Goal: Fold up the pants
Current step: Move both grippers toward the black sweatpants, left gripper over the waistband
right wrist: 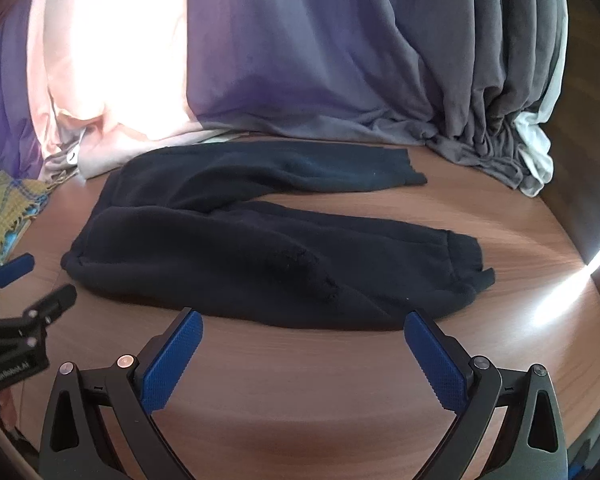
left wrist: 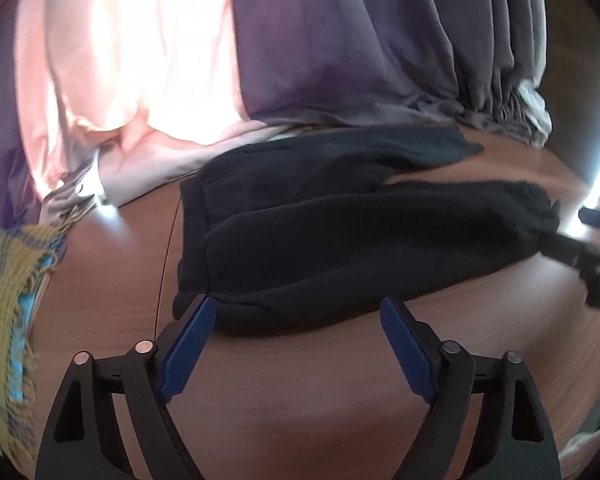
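Left gripper [left wrist: 298,308] was spread wide, holding nothing, left fingertip [left wrist: 204,310] at the near edge of the black pants [left wrist: 340,240]; contact unclear in the blur. Right gripper [right wrist: 300,320] was also wide, empty, tips just short of the near leg. Pants lay flat on the wooden table [right wrist: 300,400], waistband left, both legs running right, slightly apart. Purple curtain [right wrist: 300,60] and pink cloth [right wrist: 112,60] hung behind; yellow woven cloth [right wrist: 4,212] sat far left.
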Demonstrator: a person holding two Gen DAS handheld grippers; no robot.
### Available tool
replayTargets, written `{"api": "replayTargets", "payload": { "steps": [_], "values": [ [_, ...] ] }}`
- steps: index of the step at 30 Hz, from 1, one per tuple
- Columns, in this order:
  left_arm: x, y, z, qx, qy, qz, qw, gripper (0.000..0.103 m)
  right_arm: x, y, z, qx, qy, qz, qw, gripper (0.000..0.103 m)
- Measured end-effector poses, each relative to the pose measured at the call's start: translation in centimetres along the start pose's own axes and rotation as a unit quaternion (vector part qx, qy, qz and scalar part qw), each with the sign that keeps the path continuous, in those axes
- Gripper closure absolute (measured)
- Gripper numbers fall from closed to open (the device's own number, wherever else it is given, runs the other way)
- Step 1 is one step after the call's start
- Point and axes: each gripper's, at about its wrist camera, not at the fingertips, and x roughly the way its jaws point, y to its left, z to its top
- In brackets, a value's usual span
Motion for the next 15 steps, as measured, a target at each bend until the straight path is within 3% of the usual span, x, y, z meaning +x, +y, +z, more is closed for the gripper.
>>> {"api": "replayTargets", "payload": {
  "steps": [8, 15],
  "values": [
    [3.7, -0.6, -0.3, 0.09, 0.022, -0.019, 0.9956, 0.022, 4.0, 1.2, 0.5, -0.008, 0.05, 0.014, 0.999, 0.001],
    [5.9, -2.5, -0.8, 0.212, 0.019, -0.022, 0.9769, 0.024, 6.1, 1.4, 0.2, -0.005, 0.084, 0.017, 0.996, 0.001]
  ]
}}
